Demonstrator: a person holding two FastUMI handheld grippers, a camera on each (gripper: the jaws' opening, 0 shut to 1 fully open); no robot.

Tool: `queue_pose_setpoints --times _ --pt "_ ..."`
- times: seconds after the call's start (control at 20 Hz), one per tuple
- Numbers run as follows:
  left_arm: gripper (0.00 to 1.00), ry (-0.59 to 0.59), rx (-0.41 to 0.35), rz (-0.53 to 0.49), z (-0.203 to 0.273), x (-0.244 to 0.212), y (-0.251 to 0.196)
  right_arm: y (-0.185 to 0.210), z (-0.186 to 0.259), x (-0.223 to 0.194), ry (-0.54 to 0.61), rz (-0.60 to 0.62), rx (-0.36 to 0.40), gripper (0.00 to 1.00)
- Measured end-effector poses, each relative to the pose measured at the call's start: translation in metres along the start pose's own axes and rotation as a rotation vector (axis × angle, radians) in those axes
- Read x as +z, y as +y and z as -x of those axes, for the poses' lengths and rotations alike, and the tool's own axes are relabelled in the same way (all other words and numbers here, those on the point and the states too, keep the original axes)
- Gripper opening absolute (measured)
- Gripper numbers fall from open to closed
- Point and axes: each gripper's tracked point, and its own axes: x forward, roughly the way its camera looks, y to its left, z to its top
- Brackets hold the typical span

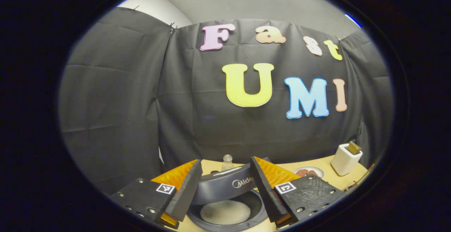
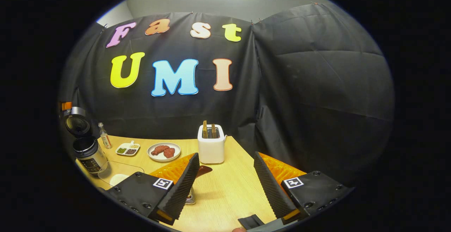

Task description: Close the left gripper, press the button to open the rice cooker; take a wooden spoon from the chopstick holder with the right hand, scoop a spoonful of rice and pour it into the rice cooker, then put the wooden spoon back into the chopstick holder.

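The dark rice cooker (image 1: 225, 188) stands with its lid up, right below and between the fingers of my left gripper (image 1: 226, 162), which is open. White rice (image 1: 225, 212) lies in its pot. In the right gripper view the rice cooker (image 2: 86, 151) stands at the table's far left, lid raised. A clear bowl (image 2: 119, 175) with some rice sits in front of it. My right gripper (image 2: 226, 156) is open and holds nothing. The brown wooden spoon (image 2: 204, 170) pokes out from behind its left finger, over the chopstick holder (image 2: 191, 197), which that finger mostly hides.
A white toaster (image 2: 211, 147) with two bread slices stands at the back of the wooden table (image 2: 229, 189). Left of it are a plate of meat (image 2: 164, 151), a small divided dish (image 2: 127, 149) and a little bottle (image 2: 104, 137). The black cloth wall closes in the back and right.
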Motion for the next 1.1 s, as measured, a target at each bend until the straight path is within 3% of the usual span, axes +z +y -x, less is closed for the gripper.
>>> queue_pose_setpoints --times 1.1 --pt "0.89 0.103 0.016 -0.018 0.046 -0.105 -0.037 -0.021 0.001 -0.008 0.02 0.063 0.073 1.0"
